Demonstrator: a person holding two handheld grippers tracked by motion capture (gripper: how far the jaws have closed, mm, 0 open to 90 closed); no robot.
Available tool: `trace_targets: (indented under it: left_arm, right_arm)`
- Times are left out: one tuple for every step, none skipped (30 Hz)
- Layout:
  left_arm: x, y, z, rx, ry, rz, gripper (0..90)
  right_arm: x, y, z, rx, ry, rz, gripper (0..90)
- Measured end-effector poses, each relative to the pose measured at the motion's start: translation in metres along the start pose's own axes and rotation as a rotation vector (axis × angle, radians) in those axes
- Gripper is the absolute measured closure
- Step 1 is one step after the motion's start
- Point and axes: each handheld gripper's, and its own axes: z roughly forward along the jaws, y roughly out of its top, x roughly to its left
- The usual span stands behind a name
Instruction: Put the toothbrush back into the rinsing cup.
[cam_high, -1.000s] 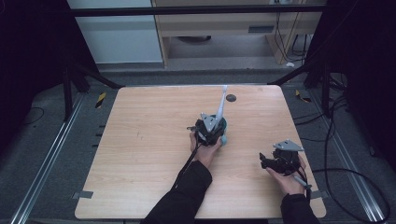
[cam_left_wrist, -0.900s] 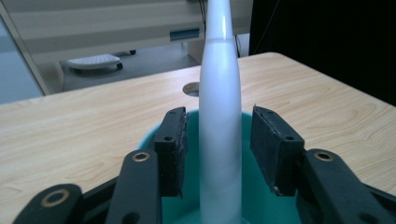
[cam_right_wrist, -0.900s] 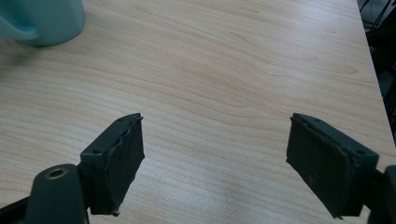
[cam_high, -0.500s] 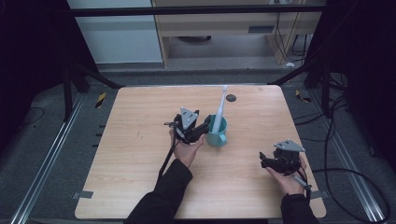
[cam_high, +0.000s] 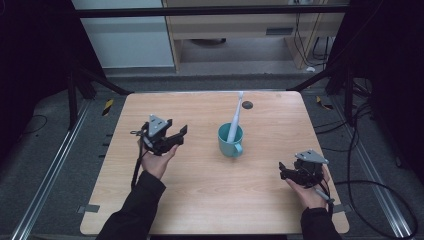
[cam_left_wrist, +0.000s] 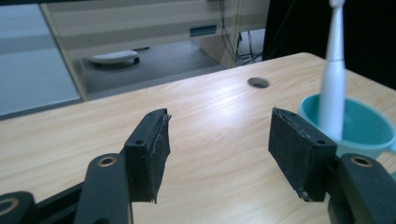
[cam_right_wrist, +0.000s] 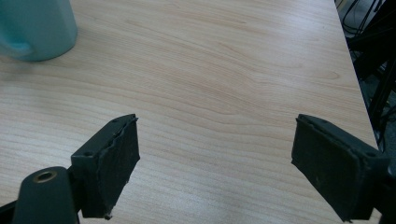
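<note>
With the white electric toothbrush (cam_high: 235, 116) propped in the teal ceramic mug (cam_high: 230, 140), your left gripper (cam_high: 176, 137), at its nine o'clock, has just spread its jaws on nothing, while your right gripper (cam_high: 284, 171) gapes at five o'clock.

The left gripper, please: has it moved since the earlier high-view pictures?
Yes. The left gripper has drawn away leftward from the cup, which stands where it was with the toothbrush in it. Its jaws have just been opening, with nothing between them.

Left gripper (cam_high: 175, 136): in my left hand (cam_high: 159, 159), raised off the surface, jaws just been opening, nothing between the pads (cam_left_wrist: 152, 149).
Right gripper (cam_high: 286, 169): low in my right hand (cam_high: 311, 192), jaws spread wide, empty.
Forearms: dark sleeves, both entering from the bottom edge.
</note>
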Motion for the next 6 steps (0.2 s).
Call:
trace_targets:
  left_arm:
    - [0.005,-0.004,-0.004,0.012,0.005,0.006,36.8]
    - [0.010,-0.007,-0.009,0.022,0.013,0.005,36.8]
    - [0.015,-0.011,-0.014,0.029,0.015,-0.002,36.7]
    - [0.020,-0.015,-0.018,0.032,0.015,-0.012,36.7]
    - [0.024,-0.020,-0.023,0.038,0.023,-0.017,36.7]
    - [0.028,-0.025,-0.027,0.044,0.031,-0.017,36.6]
  right_arm:
    - [0.000,0.000,0.000,0.000,-0.001,0.001,15.1]
    - [0.000,0.000,0.000,-0.002,-0.002,-0.002,15.1]
    - [0.000,0.000,0.000,-0.004,-0.001,-0.006,15.1]
    - [0.000,0.000,0.000,-0.003,-0.005,-0.004,15.1]
    - [0.000,0.000,0.000,-0.004,-0.008,-0.003,15.1]
    - [-0.001,0.000,0.000,-0.003,-0.006,0.000,15.1]
